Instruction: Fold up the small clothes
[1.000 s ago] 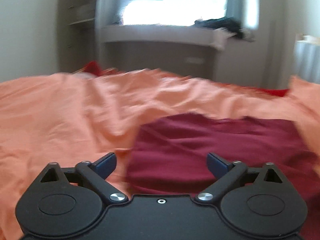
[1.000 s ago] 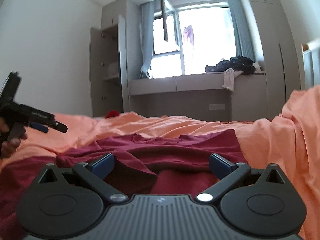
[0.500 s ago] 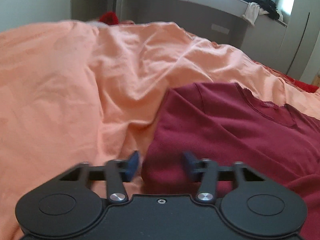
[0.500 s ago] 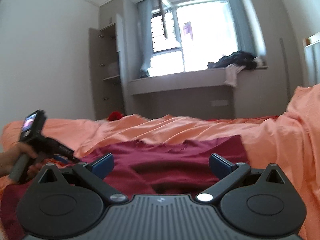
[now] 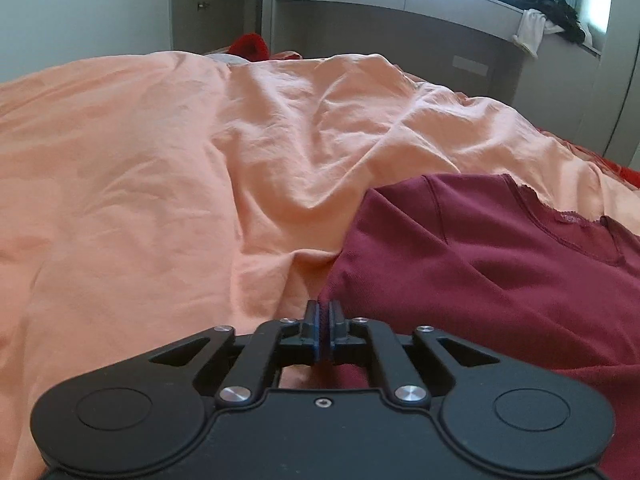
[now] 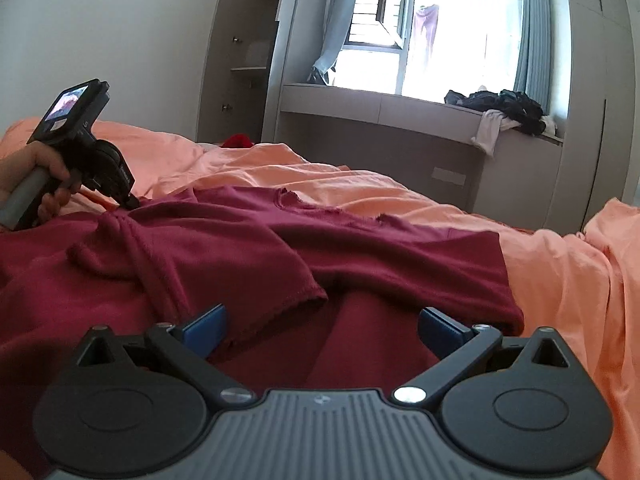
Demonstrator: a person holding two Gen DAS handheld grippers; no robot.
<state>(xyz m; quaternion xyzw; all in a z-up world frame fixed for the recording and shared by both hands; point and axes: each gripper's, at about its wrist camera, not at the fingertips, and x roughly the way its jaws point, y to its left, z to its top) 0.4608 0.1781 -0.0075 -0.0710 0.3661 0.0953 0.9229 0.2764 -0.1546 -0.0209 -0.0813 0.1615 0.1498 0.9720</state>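
Maroon shirt [image 6: 248, 248] lies spread and rumpled on the bed, on top of an orange sheet [image 5: 160, 168], with its lace-trimmed neckline toward the far side of the bed and one sleeve folded over its middle, the sleeve's hem lying just ahead of the right hand-held gripper [image 6: 322, 328]. In the left wrist view the shirt's shoulder corner reaches down to the left hand-held gripper [image 5: 324, 330], whose blue-padded jaws are closing and stand almost together, with the very edge of the maroon cloth pinched between them. The right wrist view shows the same tool from the side, its tip down on the shirt's edge near the left edge of the bed, and a hand [image 6: 36, 176] wrapped round its grey handle. The right hand-held gripper has its jaws wide apart, hovering over the shirt's lower part with nothing between them; whether the pads brush the cloth I cannot tell. Beyond the far edge of the bed stand a grey window bench [image 6: 400, 120] carrying a heap of dark clothes [image 6: 500, 106], an open wardrobe [image 6: 244, 52] at its left, and something red [image 6: 238, 141] poking up behind the sheet.
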